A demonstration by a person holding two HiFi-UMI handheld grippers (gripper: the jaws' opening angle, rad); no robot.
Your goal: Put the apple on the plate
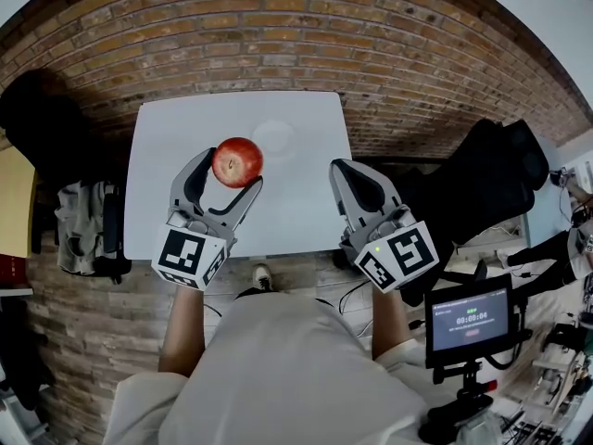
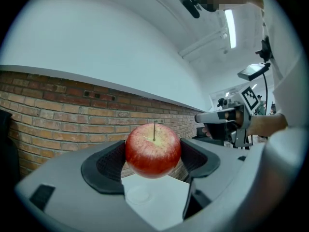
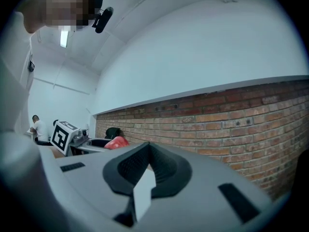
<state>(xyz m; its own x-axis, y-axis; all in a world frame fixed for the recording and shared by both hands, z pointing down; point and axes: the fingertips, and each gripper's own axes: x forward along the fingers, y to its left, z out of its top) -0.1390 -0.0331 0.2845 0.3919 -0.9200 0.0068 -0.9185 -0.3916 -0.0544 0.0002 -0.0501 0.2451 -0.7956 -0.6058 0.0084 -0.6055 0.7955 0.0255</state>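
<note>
we hold the apple [image 1: 237, 161] clamped in our left gripper [image 1: 232, 169] mid-frame; placing it on the plate [image 1: 283, 143] above remains; right gripper [image 1: 342, 168] closed, empty

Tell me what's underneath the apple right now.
The apple, clamped in the left gripper, hangs above the white table; the pale plate sits on it close below. The gripper's body hides the table's near part.

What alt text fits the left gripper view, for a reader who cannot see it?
A red apple, stem up, is clamped between the two dark jaws of the left hand-held gripper, held above a white table where a faint round plate lies. A brick wall runs behind, and the right hand-held gripper shows at the right.
</note>
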